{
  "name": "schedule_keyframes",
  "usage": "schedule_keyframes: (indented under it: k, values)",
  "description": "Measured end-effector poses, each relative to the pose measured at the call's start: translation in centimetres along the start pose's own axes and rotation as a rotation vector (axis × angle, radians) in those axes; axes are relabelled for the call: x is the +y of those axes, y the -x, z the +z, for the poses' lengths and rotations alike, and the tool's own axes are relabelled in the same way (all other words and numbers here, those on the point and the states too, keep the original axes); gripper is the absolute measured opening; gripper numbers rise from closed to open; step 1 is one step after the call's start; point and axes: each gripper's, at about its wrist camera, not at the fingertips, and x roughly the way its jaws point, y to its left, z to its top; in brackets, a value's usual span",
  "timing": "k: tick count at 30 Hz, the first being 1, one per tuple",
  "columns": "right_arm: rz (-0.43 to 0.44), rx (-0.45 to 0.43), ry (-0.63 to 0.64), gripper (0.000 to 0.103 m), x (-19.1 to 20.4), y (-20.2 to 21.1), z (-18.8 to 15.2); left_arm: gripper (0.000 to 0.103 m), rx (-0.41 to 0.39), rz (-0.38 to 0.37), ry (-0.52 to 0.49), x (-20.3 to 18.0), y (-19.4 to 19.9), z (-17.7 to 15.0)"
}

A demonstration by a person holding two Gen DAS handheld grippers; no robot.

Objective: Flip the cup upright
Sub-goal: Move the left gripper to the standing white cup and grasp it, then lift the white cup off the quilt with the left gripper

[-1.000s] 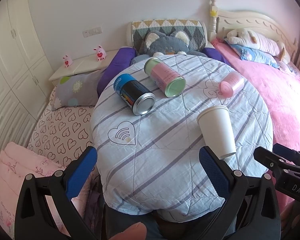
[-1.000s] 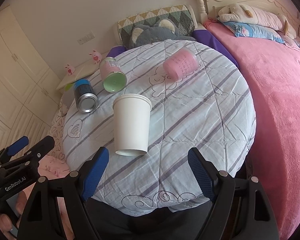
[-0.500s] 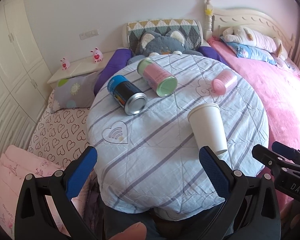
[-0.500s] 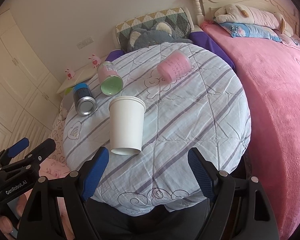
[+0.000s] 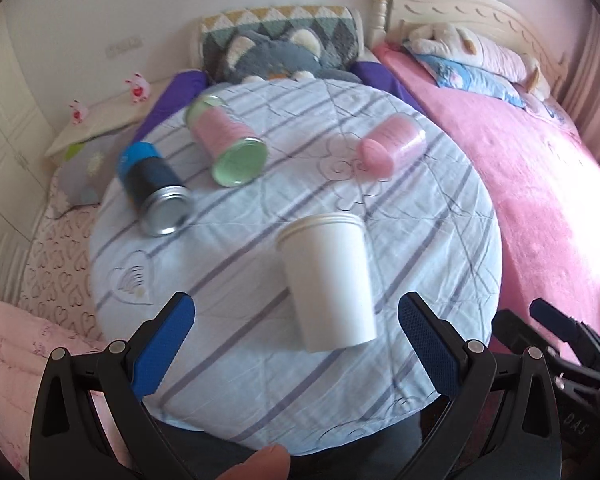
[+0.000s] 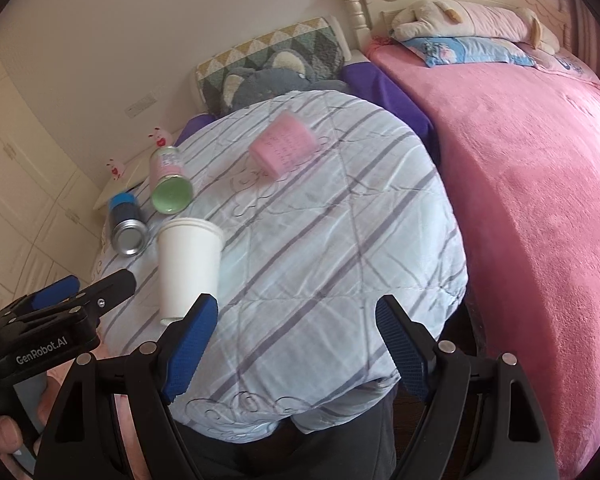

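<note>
Still wide apart and empty, left gripper (image 5: 296, 344) near white cup (image 5: 328, 280)

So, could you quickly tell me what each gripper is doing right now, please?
Left gripper: open, holding nothing.
Right gripper: open, holding nothing.

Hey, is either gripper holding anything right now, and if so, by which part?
Nothing. The left gripper and right gripper are both open; the white cup lies untouched.

Cup (image 6: 188, 268) base behind gripper (image 6: 296, 344)
</note>
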Motion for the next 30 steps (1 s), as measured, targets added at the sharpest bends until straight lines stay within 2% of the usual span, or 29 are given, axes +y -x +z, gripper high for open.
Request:
schedule_keyframes:
  k: [5, 14, 20, 22, 24, 26, 30]
  values:
    - [-0.004, 0.024, -0.017, 0.082, -1.2, -1.1, 0.6, 0.103, 0.080, -0.026, 0.026, -0.9, -3.7, 1.4]
    - [0.008, 0.076, -0.017, 0.082, -1.5, -3.9, 1.6, 0.103, 0.145, -0.011, 0.071, -0.6, -7.8, 3.0]
    - [0.003, 0.099, -0.023, 0.082, -1.9, -5.3, 2.3, 0.102, 0.189, -0.047, 0.132, 0.2, -9.9, 3.5]
    - [0.000, 0.104, -0.027, 0.082, -2.0, -5.6, 2.4, 0.097, 0.201, -0.065, 0.158, 0.5, -10.4, 3.6]
    - [-0.004, 0.108, -0.029, 0.082, -2.1, -5.8, 2.4, 0.077, 0.229, -0.089, 0.185, 1.0, -11.0, 3.6]
    - [-0.006, 0.112, -0.032, 0.082, -2.1, -6.0, 2.5, 0.074, 0.249, -0.106, 0.200, 1.0, -11.4, 3.4]
    - [-0.012, 0.115, -0.032, 0.082, -2.0, -6.2, 2.5, 0.074, 0.235, -0.127, 0.205, 1.3, -10.9, 3.3]
